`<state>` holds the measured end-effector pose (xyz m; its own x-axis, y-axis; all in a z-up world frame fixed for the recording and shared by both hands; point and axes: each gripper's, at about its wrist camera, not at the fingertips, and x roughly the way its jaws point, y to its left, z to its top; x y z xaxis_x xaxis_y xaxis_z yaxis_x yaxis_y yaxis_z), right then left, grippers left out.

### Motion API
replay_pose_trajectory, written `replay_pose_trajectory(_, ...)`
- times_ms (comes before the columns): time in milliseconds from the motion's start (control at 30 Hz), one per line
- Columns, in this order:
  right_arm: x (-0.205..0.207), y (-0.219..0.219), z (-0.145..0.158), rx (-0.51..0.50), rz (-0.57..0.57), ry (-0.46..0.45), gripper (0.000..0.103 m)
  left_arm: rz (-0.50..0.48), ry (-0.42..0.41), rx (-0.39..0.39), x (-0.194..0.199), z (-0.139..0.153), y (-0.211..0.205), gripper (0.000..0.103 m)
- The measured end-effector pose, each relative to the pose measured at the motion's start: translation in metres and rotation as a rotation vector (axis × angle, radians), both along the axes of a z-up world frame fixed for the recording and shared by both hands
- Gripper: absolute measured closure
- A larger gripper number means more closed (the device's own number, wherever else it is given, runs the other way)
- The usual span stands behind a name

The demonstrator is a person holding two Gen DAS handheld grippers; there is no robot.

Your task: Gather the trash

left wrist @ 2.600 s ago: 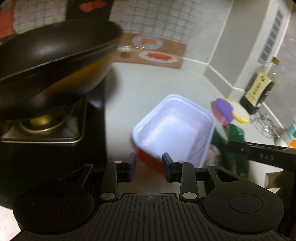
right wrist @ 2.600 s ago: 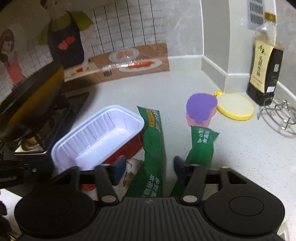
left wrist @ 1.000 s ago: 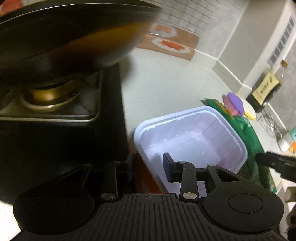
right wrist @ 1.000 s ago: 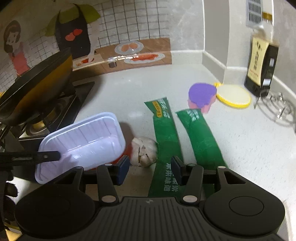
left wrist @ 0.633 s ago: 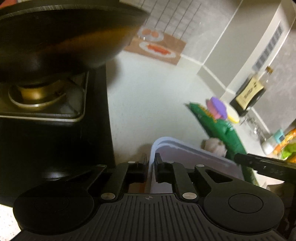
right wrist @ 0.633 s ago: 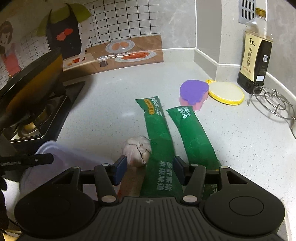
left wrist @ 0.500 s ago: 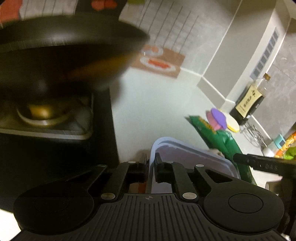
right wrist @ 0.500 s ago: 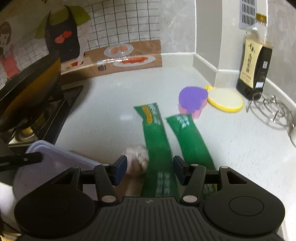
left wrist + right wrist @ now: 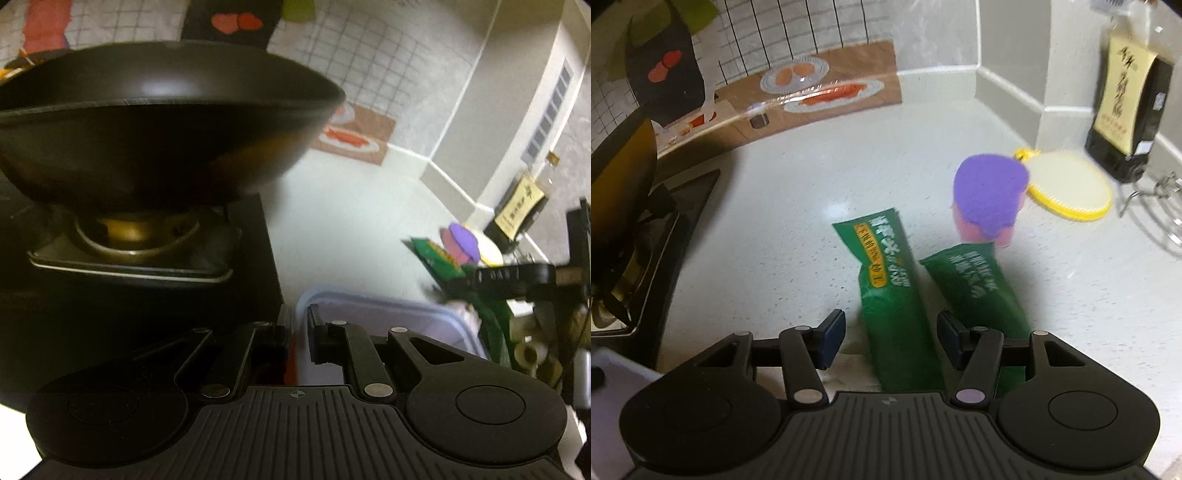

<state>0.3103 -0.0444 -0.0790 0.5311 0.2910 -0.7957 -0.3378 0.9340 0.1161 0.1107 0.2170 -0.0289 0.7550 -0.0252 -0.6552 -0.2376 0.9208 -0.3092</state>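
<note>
My left tongs (image 9: 298, 334) are clamped on the rim of the white plastic tray (image 9: 388, 314), while my right tongs (image 9: 891, 338), half open and gripping nothing, straddle one green wrapper (image 9: 894, 295) on the bench (image 9: 812, 184); judging by that, collecting has barely begun.

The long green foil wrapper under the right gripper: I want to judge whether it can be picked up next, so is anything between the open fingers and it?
Nothing visible blocks it. The right gripper is open, astride the left green foil wrapper, pads not touching. A second green wrapper lies close beside the right finger.
</note>
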Motion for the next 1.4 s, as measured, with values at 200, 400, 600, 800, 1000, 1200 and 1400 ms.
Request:
replay_pose_trajectory(200, -0.003, 0.003, -0.001, -0.038, 0.034, 0.012, 0.087, -0.004, 0.014, 0.0, 0.005, -0.004, 0.002, 0.086)
replay_pose_trajectory(400, -0.027, -0.022, 0.017, -0.001, 0.035, 0.0, 0.087, -0.017, 0.029, 0.006, 0.007, -0.006, 0.003, 0.084)
replay_pose_trajectory(600, -0.053, -0.04, 0.021, -0.008, 0.035, -0.003, 0.087, -0.04, 0.075, 0.023, 0.013, -0.012, -0.003, 0.084)
replay_pose_trajectory(800, -0.067, -0.035, 0.005, -0.104, 0.065, -0.015, 0.081, -0.052, 0.09, 0.027, 0.014, -0.015, -0.011, 0.086)
replay_pose_trajectory(1000, -0.06, -0.034, -0.01, -0.112, 0.049, -0.014, 0.07, -0.033, 0.116, 0.025, 0.012, -0.019, -0.009, 0.089)
replay_pose_trajectory(1200, -0.055, -0.031, -0.007, -0.068, 0.048, 0.009, 0.086, -0.026, 0.099, 0.006, 0.009, -0.019, -0.007, 0.09)
replay_pose_trajectory(1400, -0.077, -0.049, 0.025, 0.085, 0.039, 0.012, 0.089, -0.007, 0.025, -0.035, 0.003, -0.004, 0.0, 0.089)
